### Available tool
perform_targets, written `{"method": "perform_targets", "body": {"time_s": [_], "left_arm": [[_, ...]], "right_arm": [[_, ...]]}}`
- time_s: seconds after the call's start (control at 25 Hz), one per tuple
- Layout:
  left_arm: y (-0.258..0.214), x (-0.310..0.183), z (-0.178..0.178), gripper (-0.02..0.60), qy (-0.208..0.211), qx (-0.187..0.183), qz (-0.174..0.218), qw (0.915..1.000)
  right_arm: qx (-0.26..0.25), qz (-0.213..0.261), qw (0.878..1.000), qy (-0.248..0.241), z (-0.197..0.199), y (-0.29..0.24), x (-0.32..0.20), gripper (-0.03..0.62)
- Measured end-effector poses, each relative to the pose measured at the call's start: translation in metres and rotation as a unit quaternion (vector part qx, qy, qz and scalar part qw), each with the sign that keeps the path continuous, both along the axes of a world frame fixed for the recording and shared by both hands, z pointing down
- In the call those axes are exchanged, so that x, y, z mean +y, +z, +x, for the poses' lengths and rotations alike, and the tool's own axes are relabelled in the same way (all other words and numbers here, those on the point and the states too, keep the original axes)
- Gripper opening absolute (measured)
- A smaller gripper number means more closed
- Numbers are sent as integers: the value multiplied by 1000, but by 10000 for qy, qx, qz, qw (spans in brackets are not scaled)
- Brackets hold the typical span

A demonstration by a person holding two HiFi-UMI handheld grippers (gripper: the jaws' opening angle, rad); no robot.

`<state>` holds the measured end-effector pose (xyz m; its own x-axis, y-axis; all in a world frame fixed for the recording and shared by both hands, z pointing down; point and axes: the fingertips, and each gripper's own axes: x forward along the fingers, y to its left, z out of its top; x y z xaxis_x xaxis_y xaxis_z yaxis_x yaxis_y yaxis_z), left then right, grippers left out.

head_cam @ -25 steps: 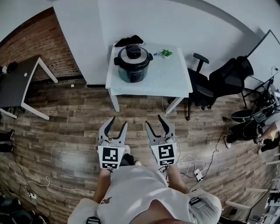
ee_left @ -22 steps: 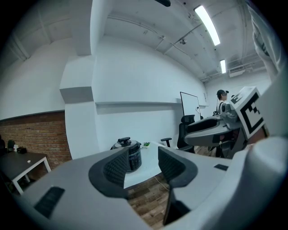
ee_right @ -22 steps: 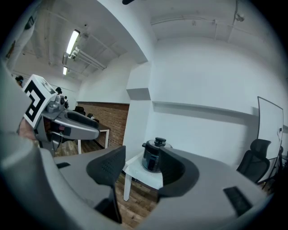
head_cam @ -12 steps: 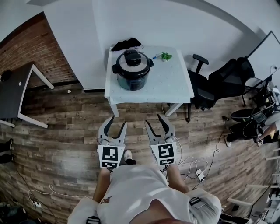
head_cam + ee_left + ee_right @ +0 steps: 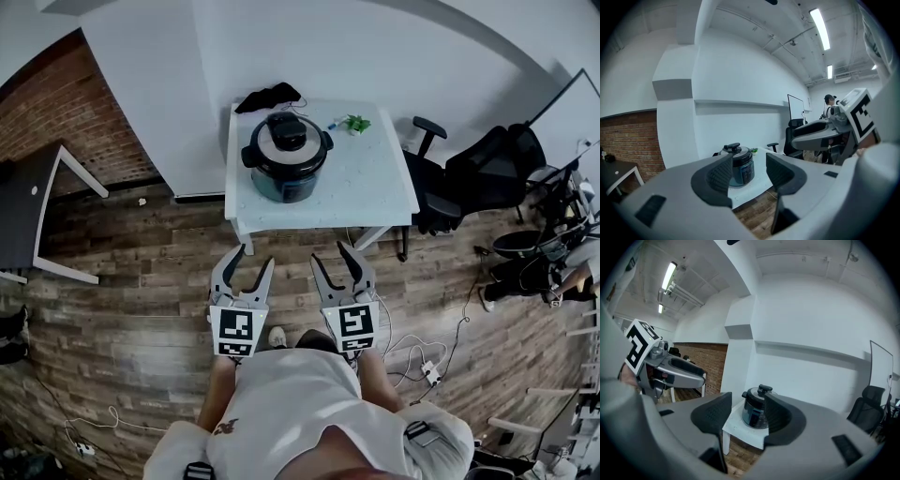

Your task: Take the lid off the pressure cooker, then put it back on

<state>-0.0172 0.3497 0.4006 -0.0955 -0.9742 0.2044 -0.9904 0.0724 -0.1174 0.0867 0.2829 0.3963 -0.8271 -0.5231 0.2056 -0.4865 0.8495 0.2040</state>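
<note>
A dark pressure cooker (image 5: pixel 286 159) stands on the left half of a white table (image 5: pixel 375 187), and its lid (image 5: pixel 286 136), with a black knob, is seated on it. I hold both grippers side by side over the wooden floor, short of the table's front edge and pointed at the cooker. The jaws of my left gripper (image 5: pixel 251 260) are opening and have nothing between them. My right gripper (image 5: pixel 331 258) stands open and empty. The cooker (image 5: pixel 742 169) shows far off between the jaws of my left gripper (image 5: pixel 749 172). In the right gripper view the cooker (image 5: pixel 752 413) also lies far beyond my right gripper (image 5: pixel 745 414).
A black cloth (image 5: pixel 270 95) and a small green item (image 5: pixel 354 122) lie at the table's back edge by the white wall. A black office chair (image 5: pixel 441 183) stands right of the table and a dark desk (image 5: pixel 19 211) at far left. Cables (image 5: pixel 422 361) lie on the floor.
The table and cooker have come nearer and lower in the head view as both grippers moved toward them. Both grippers keep their side-by-side pose.
</note>
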Motion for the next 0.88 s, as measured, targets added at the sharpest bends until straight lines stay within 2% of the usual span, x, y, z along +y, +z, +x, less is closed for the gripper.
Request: {"method": "perform_targets", "body": {"time_s": [0.52, 0.88], "left_arm": [[8, -35, -33, 224, 152, 95, 1, 9998], [5, -70, -54, 224, 117, 44, 17, 9999]], "right_arm": [[70, 15, 10000, 64, -35, 5, -26, 213], [24, 33, 10000, 9, -58, 4, -62, 213]]}}
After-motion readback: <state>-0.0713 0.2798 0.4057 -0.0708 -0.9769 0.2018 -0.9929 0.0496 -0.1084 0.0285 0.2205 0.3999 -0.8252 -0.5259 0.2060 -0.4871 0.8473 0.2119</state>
